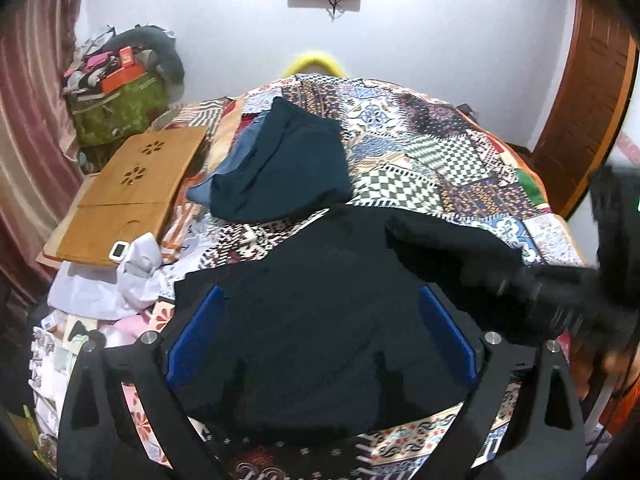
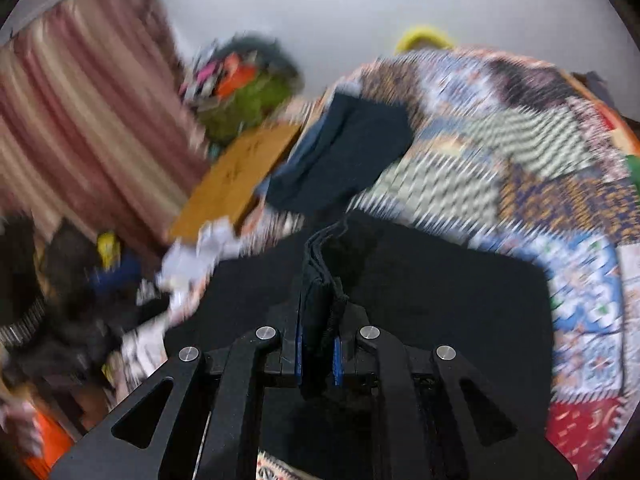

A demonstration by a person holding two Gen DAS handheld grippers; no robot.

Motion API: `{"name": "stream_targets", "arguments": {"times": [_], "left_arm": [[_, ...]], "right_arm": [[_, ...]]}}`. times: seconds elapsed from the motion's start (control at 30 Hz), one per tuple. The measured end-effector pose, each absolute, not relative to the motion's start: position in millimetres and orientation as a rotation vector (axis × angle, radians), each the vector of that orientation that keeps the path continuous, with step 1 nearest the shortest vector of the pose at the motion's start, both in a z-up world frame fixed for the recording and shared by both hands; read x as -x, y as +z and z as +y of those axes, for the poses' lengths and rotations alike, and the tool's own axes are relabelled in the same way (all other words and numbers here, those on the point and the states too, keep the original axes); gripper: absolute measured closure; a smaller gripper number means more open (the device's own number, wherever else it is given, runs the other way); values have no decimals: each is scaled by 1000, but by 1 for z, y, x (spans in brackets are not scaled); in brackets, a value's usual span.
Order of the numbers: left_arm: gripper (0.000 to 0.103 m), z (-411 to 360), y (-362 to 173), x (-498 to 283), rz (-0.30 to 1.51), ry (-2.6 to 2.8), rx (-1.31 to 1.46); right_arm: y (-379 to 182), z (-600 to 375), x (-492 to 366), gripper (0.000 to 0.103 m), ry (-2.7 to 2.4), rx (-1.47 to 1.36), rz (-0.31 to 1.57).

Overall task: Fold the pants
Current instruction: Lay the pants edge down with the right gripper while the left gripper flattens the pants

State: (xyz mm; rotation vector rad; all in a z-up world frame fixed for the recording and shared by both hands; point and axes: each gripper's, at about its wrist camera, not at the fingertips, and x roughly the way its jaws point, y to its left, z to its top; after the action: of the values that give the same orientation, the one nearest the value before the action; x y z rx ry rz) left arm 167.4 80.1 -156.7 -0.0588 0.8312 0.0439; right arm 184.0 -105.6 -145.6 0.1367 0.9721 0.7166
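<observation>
Black pants (image 1: pixel 320 320) lie spread on a patchwork quilt (image 1: pixel 460 152), and the work appears to be mid-fold, with one edge of the cloth being carried across. On the left, the left gripper (image 1: pixel 320 340) hovers over the middle of the pants with its blue pads (image 1: pixel 192 344) spread wide and nothing between them. On the right, the right gripper (image 2: pixel 318 344) is pressed together on a bunched edge of the same pants; the next move likely calls for laying that edge flat and lining it up before letting go.
</observation>
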Motion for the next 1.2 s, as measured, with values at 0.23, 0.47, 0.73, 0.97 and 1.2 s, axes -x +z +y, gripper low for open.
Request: {"name": "stream_targets", "arguments": {"times": [0.23,0.47,0.73,0.97,1.2], "left_arm": [[5,74,-153,-167,825,34,24],[4,60,-143,-182,840,-56,73],[4,23,-140,-230,891,-152,44],[4,-12,-173,-287,1010,-194,-11],[4,-24,-238,-323,1190,-162,-67]], "right_arm": [[-167,-86,-160,65,788,26,1040],[-134,-106,-157,55,804,62,944],[-102,-170,-204,51,641,-15,842],[-116,-195,-240,51,612,-59,893],[-175,-189,-263,51,672,-51,1078]]}}
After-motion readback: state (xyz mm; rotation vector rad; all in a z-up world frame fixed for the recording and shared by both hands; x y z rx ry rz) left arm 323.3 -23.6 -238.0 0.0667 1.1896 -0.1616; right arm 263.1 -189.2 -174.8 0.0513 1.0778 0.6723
